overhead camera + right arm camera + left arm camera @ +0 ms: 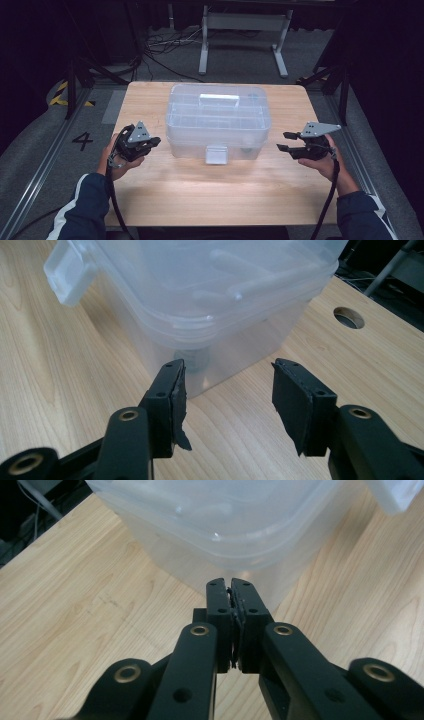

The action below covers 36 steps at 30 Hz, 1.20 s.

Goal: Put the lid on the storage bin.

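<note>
The clear plastic box [218, 120] sits in the middle of the table [210, 195], lid on, its front latch [216, 154] facing the person. The 2 grippers wait beside it, ready to work: the left gripper [154, 142] is closed tight and holds nothing, while the right gripper [285, 141] is partly open and holds nothing.

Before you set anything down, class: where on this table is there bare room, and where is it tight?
Bare wood runs along the near edge of the table, in front of the clear plastic storage box, and in narrower strips at its left and right ends. Tight spots: beside the box's front corners, where the left hand-held gripper and right hand-held gripper sit.
</note>
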{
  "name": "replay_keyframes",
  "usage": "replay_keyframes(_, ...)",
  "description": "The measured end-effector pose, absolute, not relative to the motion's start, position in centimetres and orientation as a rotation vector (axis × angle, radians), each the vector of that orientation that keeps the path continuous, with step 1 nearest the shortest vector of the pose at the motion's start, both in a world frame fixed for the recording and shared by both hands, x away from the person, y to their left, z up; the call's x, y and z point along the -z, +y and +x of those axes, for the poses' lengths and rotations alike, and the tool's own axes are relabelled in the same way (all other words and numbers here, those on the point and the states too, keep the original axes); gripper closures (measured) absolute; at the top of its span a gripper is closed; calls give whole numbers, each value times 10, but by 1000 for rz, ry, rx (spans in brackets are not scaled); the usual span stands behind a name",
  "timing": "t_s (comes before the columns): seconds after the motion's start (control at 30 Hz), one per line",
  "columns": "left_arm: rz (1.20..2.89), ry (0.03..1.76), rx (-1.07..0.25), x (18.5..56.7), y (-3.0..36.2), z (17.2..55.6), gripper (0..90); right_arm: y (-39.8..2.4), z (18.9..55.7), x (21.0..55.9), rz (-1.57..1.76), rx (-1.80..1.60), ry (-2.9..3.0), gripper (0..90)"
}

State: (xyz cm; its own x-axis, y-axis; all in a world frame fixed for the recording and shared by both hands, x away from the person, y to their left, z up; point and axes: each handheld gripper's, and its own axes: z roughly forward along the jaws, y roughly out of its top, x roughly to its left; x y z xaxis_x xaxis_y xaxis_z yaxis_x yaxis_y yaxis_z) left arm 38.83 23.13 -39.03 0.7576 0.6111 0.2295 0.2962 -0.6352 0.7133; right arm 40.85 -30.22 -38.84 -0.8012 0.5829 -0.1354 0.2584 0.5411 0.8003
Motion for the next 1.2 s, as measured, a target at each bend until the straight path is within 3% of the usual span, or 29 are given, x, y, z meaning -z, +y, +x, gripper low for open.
replay_keyframes(0.4,2299,707,-612,406,243,371,712,-315,395,394,697,-1072,2376,437)
replay_keyframes(0.7,2340,755,-602,427,248,362,482,-325,388,409,746,-1000,2360,355)
replay_keyframes(0.87,2361,801,-568,443,252,357,312,-336,385,422,816,-973,2343,322)
replay_keyframes(1.2,2344,884,-499,471,265,345,208,-359,379,451,957,-971,2314,251)
